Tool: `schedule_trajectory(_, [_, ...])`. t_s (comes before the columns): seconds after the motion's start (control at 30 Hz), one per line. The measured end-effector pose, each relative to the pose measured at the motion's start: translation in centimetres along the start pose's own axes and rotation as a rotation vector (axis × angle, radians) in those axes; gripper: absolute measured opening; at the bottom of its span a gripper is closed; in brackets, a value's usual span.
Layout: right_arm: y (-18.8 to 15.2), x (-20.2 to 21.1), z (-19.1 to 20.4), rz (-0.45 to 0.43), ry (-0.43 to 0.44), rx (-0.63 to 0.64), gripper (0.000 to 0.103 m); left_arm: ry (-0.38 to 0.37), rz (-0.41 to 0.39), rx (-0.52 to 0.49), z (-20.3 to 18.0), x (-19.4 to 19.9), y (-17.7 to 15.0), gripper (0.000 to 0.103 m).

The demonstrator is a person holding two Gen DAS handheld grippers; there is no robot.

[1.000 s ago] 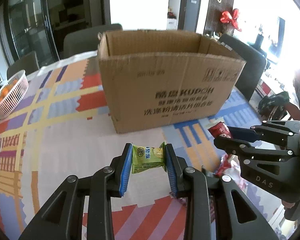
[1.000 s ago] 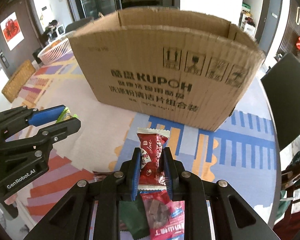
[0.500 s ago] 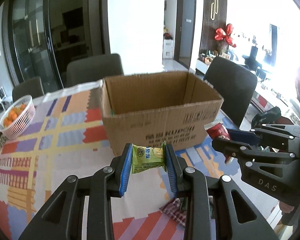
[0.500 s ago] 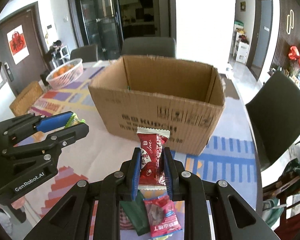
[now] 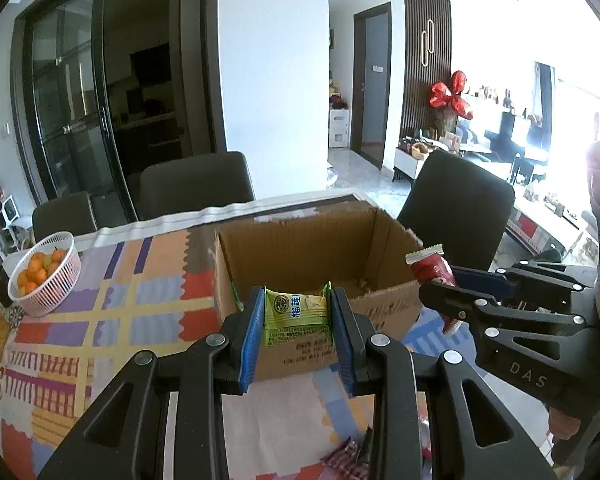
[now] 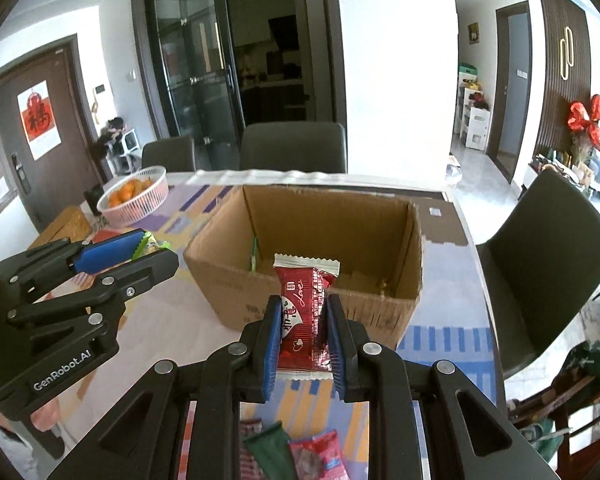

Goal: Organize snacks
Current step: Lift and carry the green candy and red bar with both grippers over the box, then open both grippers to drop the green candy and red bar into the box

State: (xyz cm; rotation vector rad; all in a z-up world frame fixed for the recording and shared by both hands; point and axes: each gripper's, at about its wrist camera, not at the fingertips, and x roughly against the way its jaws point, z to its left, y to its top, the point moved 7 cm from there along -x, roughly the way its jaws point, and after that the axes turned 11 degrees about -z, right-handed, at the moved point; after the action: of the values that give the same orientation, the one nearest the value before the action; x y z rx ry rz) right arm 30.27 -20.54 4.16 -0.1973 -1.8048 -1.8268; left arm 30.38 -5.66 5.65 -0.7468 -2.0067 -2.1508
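A green snack packet [image 5: 296, 314] is clamped between the blue pads of the left tongs [image 5: 297, 334] at the lower centre of the left wrist view, and a red snack packet [image 6: 305, 314] is clamped upright in the right tongs [image 6: 303, 344] at the lower centre of the right wrist view. Both packets are held above the bench [image 5: 112, 320], in front of the near wall of an open cardboard box [image 6: 300, 224] that fills the middle of each frame. The box interior is seen to be nearly bare, with what seems to be a thin green wrapper leaning in its left corner. More packets [image 6: 296, 454] are left lying on the bench at the bottom edge of the right wrist view, so the sorting is judged to be far from complete. A basket of oranges [image 5: 46, 272] is set at the left, well apart from the box. Several risks are foreseen: if either packet is released before it is carried past the near rim, it would be dropped on the bench outside the box; the two tongs are held close side by side, so a collision could be caused by a shared approach; and the light box could be pushed along the bench if its rim is struck.
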Motion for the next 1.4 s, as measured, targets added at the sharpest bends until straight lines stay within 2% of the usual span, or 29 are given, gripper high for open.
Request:
schedule_trajectory(0.5, [3.3,-2.0,-1.1,-0.014,-0.011,0.007,0.023,-0.009,0.012,0.008,1.1,-3.7,3.0,0.033])
schedule_trajectory(0.8, [4.3,-5.0,-2.1,0.018,-0.042,0.035,0.023,-0.006,0.072,0.021,1.7,-7.3,3.2,0.033])
schedule_trajectory(0.93, [4.5,-6.2,-2.3,0.034,-0.049,0.033,0.023,0.008,0.097,0.017,1.9,-8.7,3.0,0.037])
schedule_trajectory(0.97, [4.6,-6.5,-2.4,0.032,-0.053,0.028,0.024,0.015,0.103,0.015,2.0,-8.8,2.9,0.041])
schedule_trajectory(1.0, [4.5,-6.8,-2.6,0.037,-0.060,0.020,0.025,0.019,0.104,0.015,2.1,-8.9,2.8,0.045])
schedule_trajectory(1.03, [4.4,-6.9,-2.8,0.042,-0.060,0.015,0.027,0.024,0.102,0.012,2.1,-8.7,2.8,0.053])
schedule_trajectory(1.07, [4.3,-6.9,-2.9,0.046,-0.057,0.008,0.035,0.031,0.092,0.003,2.1,-8.3,2.7,0.059])
schedule_trajectory(1.23, [3.6,-5.7,-2.9,0.018,-0.082,0.024,0.048,0.063,0.063,-0.029,2.0,-6.3,2.4,0.066])
schedule_trajectory(1.4, [2.9,-3.2,-2.8,-0.026,-0.095,0.021,0.059,0.045,0.039,-0.027,1.6,-3.7,1.6,0.069])
